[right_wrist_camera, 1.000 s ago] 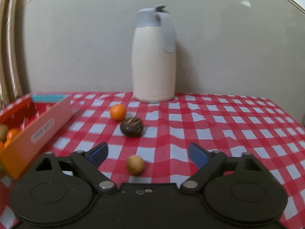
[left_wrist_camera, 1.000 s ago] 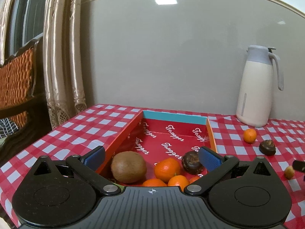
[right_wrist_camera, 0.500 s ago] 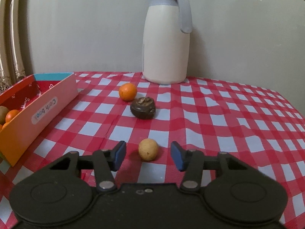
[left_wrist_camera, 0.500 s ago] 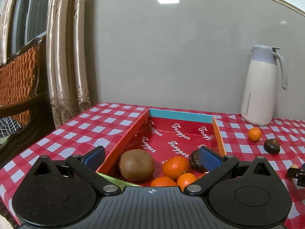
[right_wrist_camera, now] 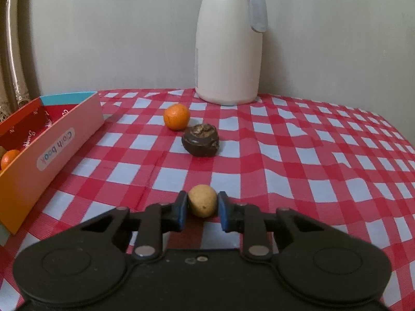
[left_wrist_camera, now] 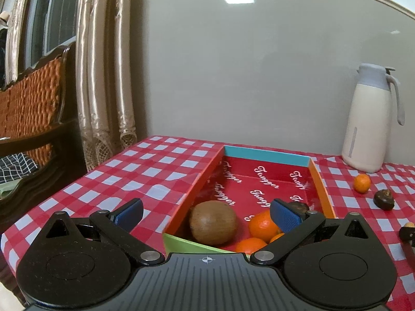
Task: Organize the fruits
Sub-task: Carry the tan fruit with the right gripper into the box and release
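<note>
My right gripper (right_wrist_camera: 202, 208) is shut on a small tan round fruit (right_wrist_camera: 202, 204) low over the checked cloth. Beyond it lie a dark brown fruit (right_wrist_camera: 201, 143) and a small orange (right_wrist_camera: 176, 116). My left gripper (left_wrist_camera: 206, 213) is open and empty, just in front of the near end of the red cardboard box (left_wrist_camera: 267, 156). The box holds a kiwi (left_wrist_camera: 213, 221), several small oranges (left_wrist_camera: 262, 225) and a dark fruit partly hidden behind my right fingertip (left_wrist_camera: 284, 219). The loose orange (left_wrist_camera: 362, 183) and dark fruit (left_wrist_camera: 384, 199) also show in the left wrist view.
A white thermos jug (right_wrist_camera: 228, 49) stands at the back by the wall. The box's side wall (right_wrist_camera: 52, 150) lies left of my right gripper. A wooden chair (left_wrist_camera: 31, 119) and curtains (left_wrist_camera: 103, 77) stand beyond the table's left edge.
My right gripper moved forward and closed on the tan fruit. My left gripper drew back from the box, staying open.
</note>
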